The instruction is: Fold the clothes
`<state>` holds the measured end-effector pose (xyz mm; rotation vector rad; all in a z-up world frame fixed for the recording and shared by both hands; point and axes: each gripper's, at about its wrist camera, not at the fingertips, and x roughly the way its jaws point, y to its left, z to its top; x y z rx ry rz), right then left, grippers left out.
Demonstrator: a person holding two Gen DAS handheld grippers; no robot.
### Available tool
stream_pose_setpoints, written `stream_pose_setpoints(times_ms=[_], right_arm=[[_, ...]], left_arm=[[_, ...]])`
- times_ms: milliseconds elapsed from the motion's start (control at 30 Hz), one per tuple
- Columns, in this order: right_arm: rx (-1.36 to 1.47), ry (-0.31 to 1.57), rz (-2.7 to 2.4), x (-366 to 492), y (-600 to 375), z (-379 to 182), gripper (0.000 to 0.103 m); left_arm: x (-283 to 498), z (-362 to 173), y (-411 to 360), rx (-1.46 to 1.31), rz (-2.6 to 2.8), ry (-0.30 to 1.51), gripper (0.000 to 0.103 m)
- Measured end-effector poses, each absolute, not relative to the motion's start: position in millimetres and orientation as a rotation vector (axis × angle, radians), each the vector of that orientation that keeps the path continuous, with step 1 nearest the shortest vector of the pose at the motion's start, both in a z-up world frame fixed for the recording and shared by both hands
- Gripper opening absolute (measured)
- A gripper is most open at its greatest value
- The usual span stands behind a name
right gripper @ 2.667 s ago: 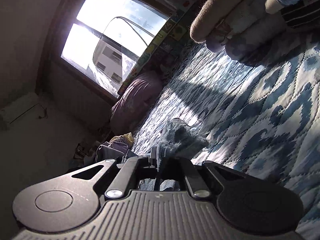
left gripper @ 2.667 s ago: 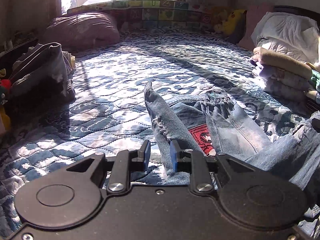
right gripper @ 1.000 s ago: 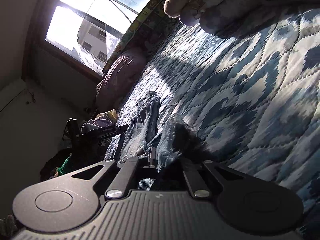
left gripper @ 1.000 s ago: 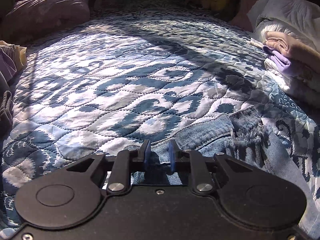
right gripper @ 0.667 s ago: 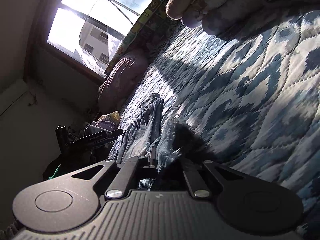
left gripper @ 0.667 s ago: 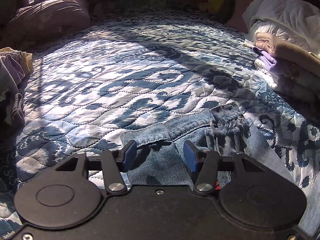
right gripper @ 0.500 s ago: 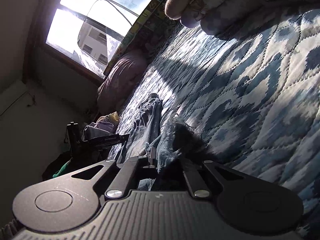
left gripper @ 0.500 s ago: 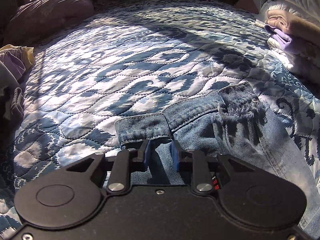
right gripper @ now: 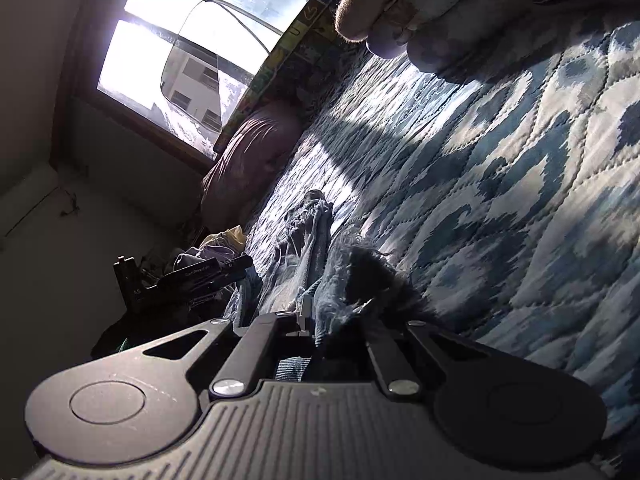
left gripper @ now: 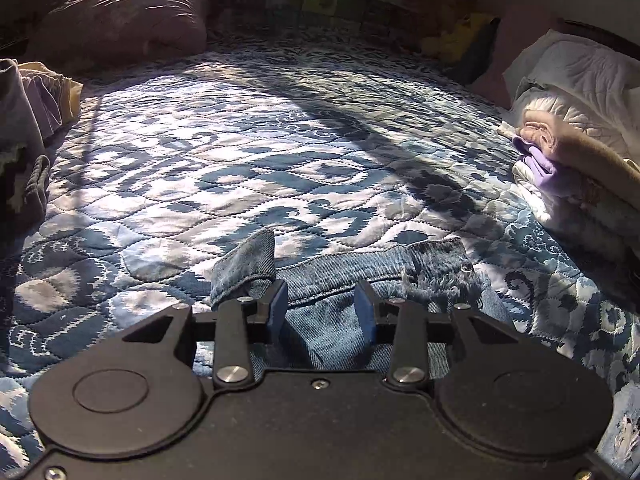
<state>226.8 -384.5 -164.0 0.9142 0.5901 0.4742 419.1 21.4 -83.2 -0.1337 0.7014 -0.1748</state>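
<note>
1. The jeans (left gripper: 344,280) lie on the bed's blue-and-white quilt (left gripper: 248,168), in the lower centre of the left wrist view, with the hem edge running across the frame.

2. The left tongs (left gripper: 322,312) are spread apart. The two blue pads stand on each side of the denim and I see a clear gap between each pad and the cloth, so they hold nothing.

3. One corner of the denim hem (left gripper: 248,268) is turned up just left of the left pad. A frayed, torn patch (left gripper: 444,276) sits just right of the right pad.

4. The right tongs (right gripper: 332,320) are pressed together on a frayed bunch of the jeans (right gripper: 344,276), in the lower centre of the right wrist view. The cloth stands up between the fingers and hides their tips.

5. In the same view, another part of the jeans, with ripped threads (right gripper: 308,232), stretches away over the quilt toward the middle of the frame.

6. A stack of folded clothes (left gripper: 576,168), with a tan and a purple piece, rests at the right edge of the left wrist view, well apart from the jeans.

7. A brownish-purple pillow (left gripper: 120,20) lies in the upper left, and a loose heap of clothes (left gripper: 28,120) is at the left edge.

8. A bright window (right gripper: 192,52) fills the upper left of the right wrist view.
</note>
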Motion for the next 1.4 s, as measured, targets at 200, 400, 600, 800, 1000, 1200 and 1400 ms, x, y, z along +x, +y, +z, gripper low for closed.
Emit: stream_pose_setpoints(times_ms=[200, 400, 600, 800, 1000, 1200, 1400], right_arm=[[0.912, 0.597, 0.466, 226.9, -384.0, -166.1, 0.005], [0.918, 0.598, 0.471, 227.5, -384.3, -167.0, 0.005], [0.919, 0.597, 0.466, 226.9, -382.6, -166.8, 0.005], [0.913, 0.607, 0.461, 228.0, -382.4, -168.9, 0.005], [0.922, 0.599, 0.464, 228.9, -382.1, -167.8, 0.005], [0.922, 0.593, 0.470, 227.8, -383.2, -166.4, 0.005], [0.916, 0.597, 0.464, 228.9, -381.8, -165.5, 0.005]], left_arm=[[430.4, -82.9, 43.5, -0.318, -0.192, 0.655, 0.031], [392.7, -59.4, 59.6, -0.332, -0.187, 0.542, 0.031], [426.7, -85.0, 60.4, -0.252, -0.060, 0.677, 0.015], [456.9, -117.5, 24.4, -0.129, -0.185, 0.803, 0.010], [444.7, -97.8, 43.7, -0.194, -0.214, 0.756, 0.010], [444.9, -104.3, 45.0, -0.217, -0.207, 0.788, 0.010], [439.5, -111.6, 19.5, -0.078, -0.188, 0.824, 0.011]])
